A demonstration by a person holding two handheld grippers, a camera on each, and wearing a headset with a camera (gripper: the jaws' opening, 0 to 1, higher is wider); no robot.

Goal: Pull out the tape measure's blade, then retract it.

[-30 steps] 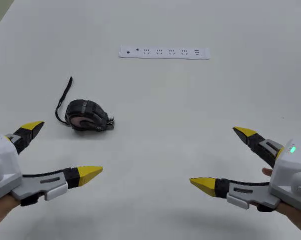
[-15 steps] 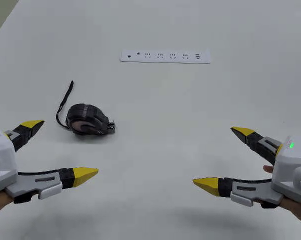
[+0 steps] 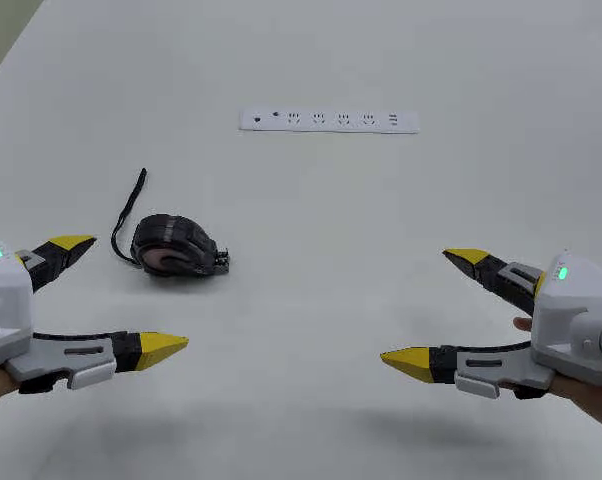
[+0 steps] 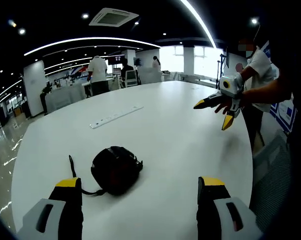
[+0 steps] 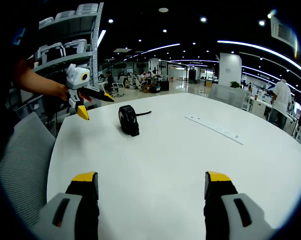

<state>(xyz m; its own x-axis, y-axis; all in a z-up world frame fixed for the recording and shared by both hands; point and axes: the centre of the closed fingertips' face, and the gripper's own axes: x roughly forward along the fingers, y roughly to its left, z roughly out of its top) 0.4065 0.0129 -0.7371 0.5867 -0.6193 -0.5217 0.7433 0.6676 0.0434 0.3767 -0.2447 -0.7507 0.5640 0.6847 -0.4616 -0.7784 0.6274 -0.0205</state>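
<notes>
A black tape measure point(image 3: 175, 245) with a black wrist strap point(image 3: 128, 210) lies on the white table point(image 3: 321, 220), left of centre; its blade is wound in. It also appears as a dark lump in the left gripper view point(image 4: 115, 169) and far off in the right gripper view point(image 5: 129, 120). My left gripper point(image 3: 126, 295) hovers at the near left, just short of the tape measure, open and holding nothing. My right gripper point(image 3: 436, 308) hovers at the near right, open and holding nothing, well away from the tape measure.
A white power strip point(image 3: 328, 121) lies flat at the far side of the table. Bare white tabletop stretches between the two grippers. In the gripper views an office with shelves, desks and people stands beyond the table's edge.
Both grippers have drifted slightly inward and the right one a little up in the picture. The tape measure lies as before; the view has tilted a little.
</notes>
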